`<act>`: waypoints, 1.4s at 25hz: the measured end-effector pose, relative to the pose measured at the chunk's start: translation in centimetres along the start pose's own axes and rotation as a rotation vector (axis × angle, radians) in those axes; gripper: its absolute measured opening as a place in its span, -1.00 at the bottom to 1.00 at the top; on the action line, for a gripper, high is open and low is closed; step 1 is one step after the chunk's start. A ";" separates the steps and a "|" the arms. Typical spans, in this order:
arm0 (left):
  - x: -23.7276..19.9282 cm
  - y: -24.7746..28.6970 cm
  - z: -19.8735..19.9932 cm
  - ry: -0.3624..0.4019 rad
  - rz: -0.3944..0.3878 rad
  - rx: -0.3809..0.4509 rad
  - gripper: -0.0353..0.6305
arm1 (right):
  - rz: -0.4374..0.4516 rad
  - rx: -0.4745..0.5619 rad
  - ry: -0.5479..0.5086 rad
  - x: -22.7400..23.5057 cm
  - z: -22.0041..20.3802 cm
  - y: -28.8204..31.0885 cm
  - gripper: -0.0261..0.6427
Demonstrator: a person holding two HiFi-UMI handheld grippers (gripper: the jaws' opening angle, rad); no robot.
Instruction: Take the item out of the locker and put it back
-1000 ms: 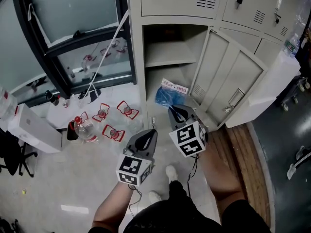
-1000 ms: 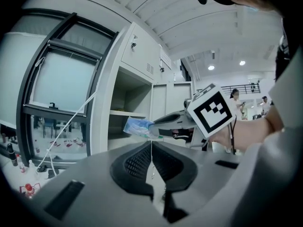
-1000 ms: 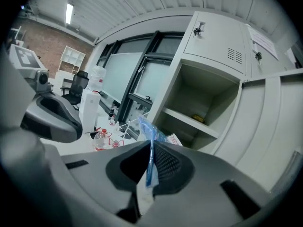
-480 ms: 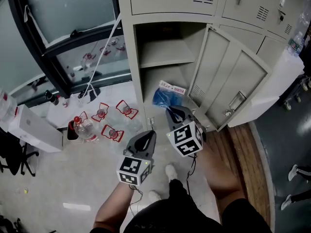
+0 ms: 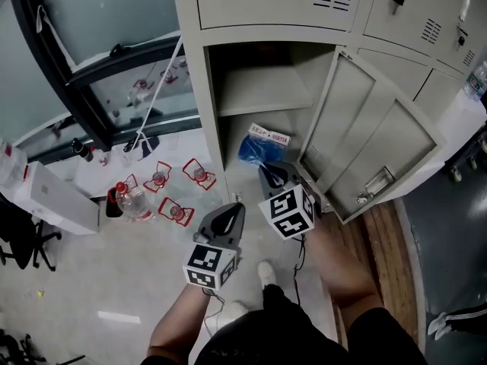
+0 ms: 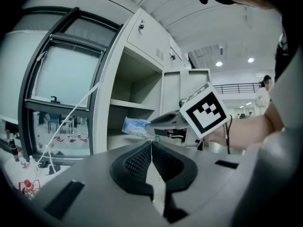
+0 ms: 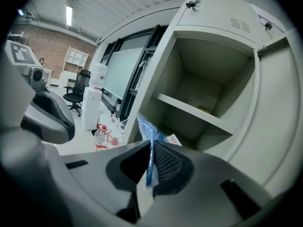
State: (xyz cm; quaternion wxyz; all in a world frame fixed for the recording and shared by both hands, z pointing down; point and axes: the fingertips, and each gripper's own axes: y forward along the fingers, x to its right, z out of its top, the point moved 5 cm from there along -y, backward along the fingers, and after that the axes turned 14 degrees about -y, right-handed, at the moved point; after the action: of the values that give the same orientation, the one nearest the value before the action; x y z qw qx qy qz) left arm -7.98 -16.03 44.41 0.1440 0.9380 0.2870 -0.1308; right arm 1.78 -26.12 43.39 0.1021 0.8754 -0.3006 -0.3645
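Observation:
A blue plastic bag [image 5: 257, 149] with a white label hangs in front of the open locker's [image 5: 319, 74] lower compartment. My right gripper [image 5: 268, 172] is shut on the bag's near edge. In the right gripper view the thin blue film [image 7: 147, 132] is pinched between the pads, with the locker shelf [image 7: 199, 113] ahead. My left gripper [image 5: 230, 213] hangs lower left, away from the locker. In the left gripper view its tips [image 6: 151, 144] are shut with nothing in them, and the bag [image 6: 135, 126] shows beyond.
The locker door [image 5: 373, 154] stands swung open to the right. Several plastic bottles with red labels [image 5: 135, 201] lie on the floor at the left, near a white box [image 5: 53, 200] and a black window frame [image 5: 91, 90]. A desk chair [image 5: 19, 238] is at the far left.
The right gripper with the blue bag has edged slightly toward the locker opening. The left gripper has barely moved. The head view has shifted a little.

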 end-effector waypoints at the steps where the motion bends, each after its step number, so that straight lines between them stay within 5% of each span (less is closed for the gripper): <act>1: -0.2 0.4 0.1 -0.002 0.005 0.001 -0.87 | 0.004 0.001 0.000 0.3 -0.1 0.5 -0.87; 35: -5.7 8.2 0.3 -0.068 0.086 -0.021 -0.87 | 0.121 -0.088 -0.021 3.8 -5.4 15.6 -0.87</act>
State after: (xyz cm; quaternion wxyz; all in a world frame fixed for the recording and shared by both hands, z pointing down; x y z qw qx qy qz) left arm -7.89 -25.53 47.62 0.1689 0.9429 0.2429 -0.1531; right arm 0.60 -41.13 51.27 0.1590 0.8464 -0.3378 -0.3797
